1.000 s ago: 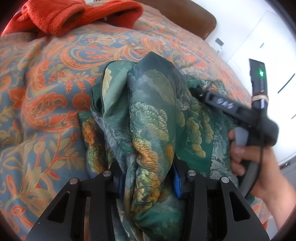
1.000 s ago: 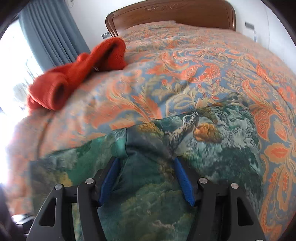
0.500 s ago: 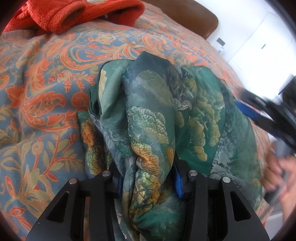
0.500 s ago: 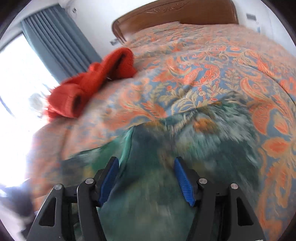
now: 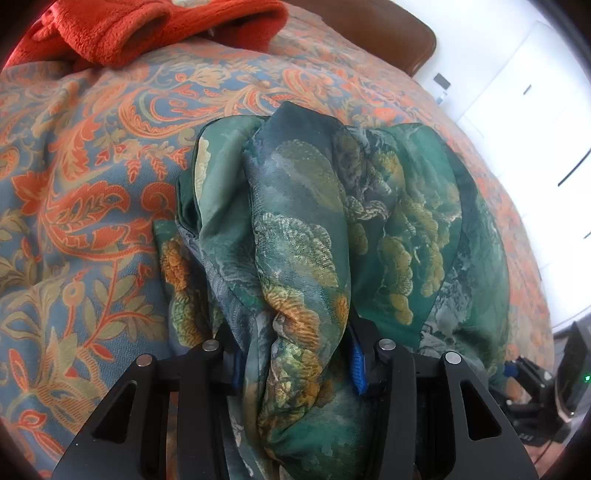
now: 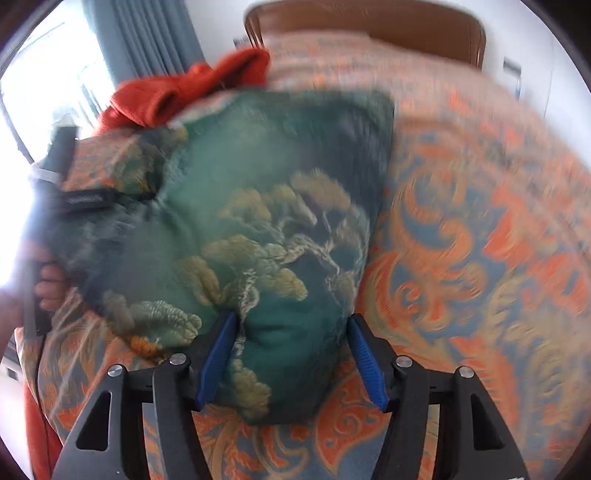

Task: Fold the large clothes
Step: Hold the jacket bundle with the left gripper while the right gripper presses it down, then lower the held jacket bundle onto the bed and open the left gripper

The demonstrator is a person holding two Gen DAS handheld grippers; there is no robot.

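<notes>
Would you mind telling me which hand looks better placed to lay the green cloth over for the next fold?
Probably the right. The right gripper has a free edge of the green cloth between its fingers, bedspread bare beside it. The left gripper is buried in the bunched middle, better suited to anchoring.

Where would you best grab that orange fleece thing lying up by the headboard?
Probably at the rolled, tube-like end of the orange fleece garment, coming from the foot of the bed over the patterned bedspread. That end is thick and faces this way, so two fingers could close across it; the rest lies bunched against the headboard.
</notes>
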